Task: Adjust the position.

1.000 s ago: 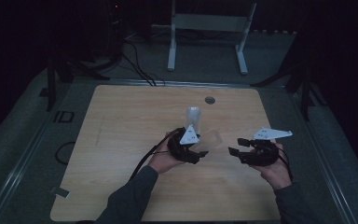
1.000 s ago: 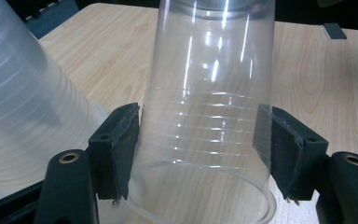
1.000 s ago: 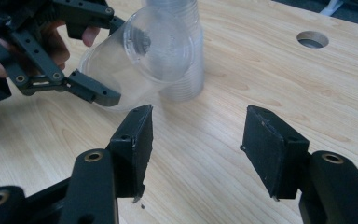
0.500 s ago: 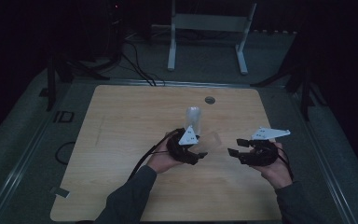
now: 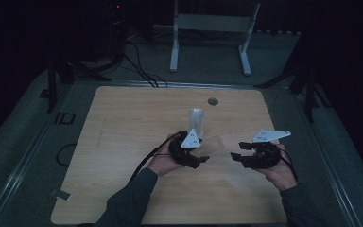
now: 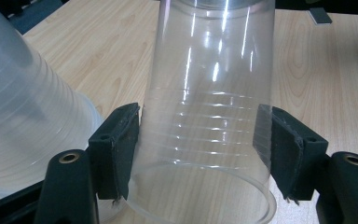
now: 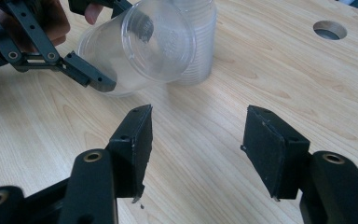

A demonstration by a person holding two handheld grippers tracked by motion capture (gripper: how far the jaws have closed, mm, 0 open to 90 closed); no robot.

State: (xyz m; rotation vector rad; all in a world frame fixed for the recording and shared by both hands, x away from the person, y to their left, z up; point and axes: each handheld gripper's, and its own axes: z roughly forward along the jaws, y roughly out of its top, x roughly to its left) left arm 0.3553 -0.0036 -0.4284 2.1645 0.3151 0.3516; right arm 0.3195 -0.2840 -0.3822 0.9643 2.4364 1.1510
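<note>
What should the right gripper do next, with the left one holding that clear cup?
Probably bring the right gripper forward to the clear cup. The left gripper clamps that cup tilted, base toward the right gripper, beside the cup stack, while the right fingers stand apart with nothing between them.

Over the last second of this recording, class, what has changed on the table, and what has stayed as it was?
Nothing visibly changed. The left claw stays clamped on the clear cup, held tilted on its side beside the stack of cups. The right claw stays apart from it above bare table, nothing between its jaws. Both hands kept their places.
</note>
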